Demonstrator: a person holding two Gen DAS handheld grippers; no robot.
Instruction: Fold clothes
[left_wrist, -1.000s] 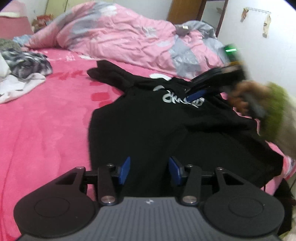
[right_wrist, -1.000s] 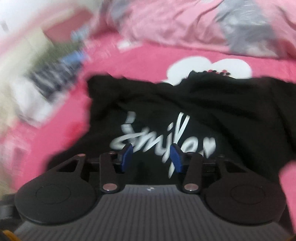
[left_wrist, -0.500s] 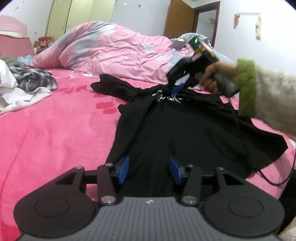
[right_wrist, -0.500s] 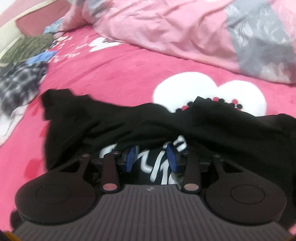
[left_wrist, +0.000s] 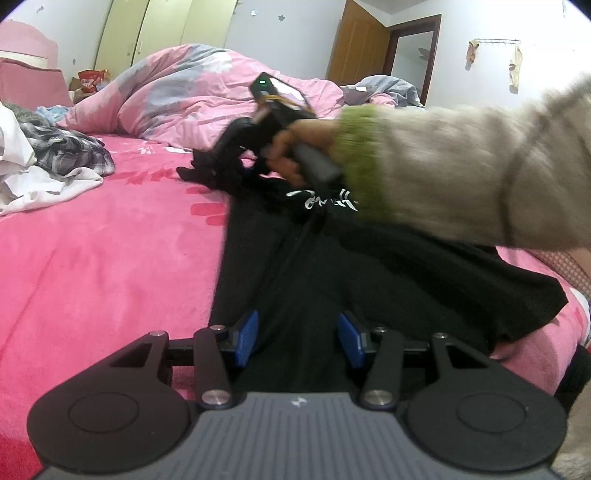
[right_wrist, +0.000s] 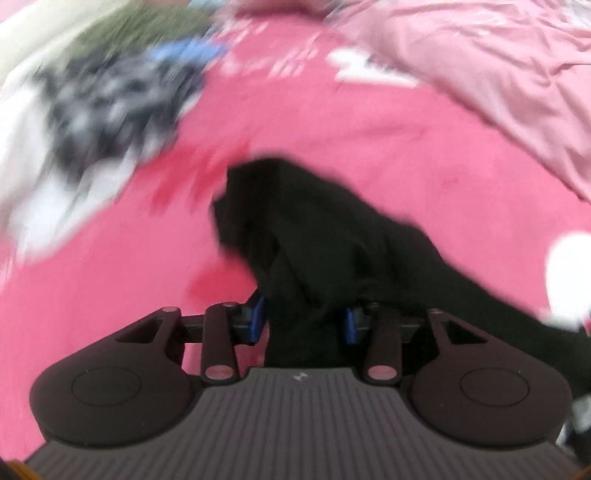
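- My left gripper (left_wrist: 298, 338) sits low over the near hem of the black T-shirt (left_wrist: 332, 288); jaws partly apart, the blue pads (left_wrist: 246, 338) standing either side of the cloth. I cannot tell whether they press on it.
- The T-shirt lies spread on the pink bed cover (left_wrist: 92, 258), running straight ahead from the left jaws. White script lettering (left_wrist: 325, 199) shows on its chest, far ahead of those jaws.
- My right gripper (left_wrist: 236, 147) is in the left wrist view, ahead of the left jaws at the far end of the shirt, gripped by a hand (left_wrist: 295, 155) in a cream sleeve with a green cuff (left_wrist: 354, 162).
- Right wrist view is smeared by motion. A bunched black fold of the T-shirt (right_wrist: 317, 251) fills the gap between the right jaws (right_wrist: 303, 321); both blue pads meet the cloth, so it is held. Jaws at a middling width.
- The bunched fold extends ahead of the right jaws and slightly left, ending on the bed cover (right_wrist: 443, 155).
- Ahead-left of both jaws: a heap of loose clothes (left_wrist: 55, 162), plaid and white.
- Beyond the shirt, a rumpled pink duvet (left_wrist: 192, 92).
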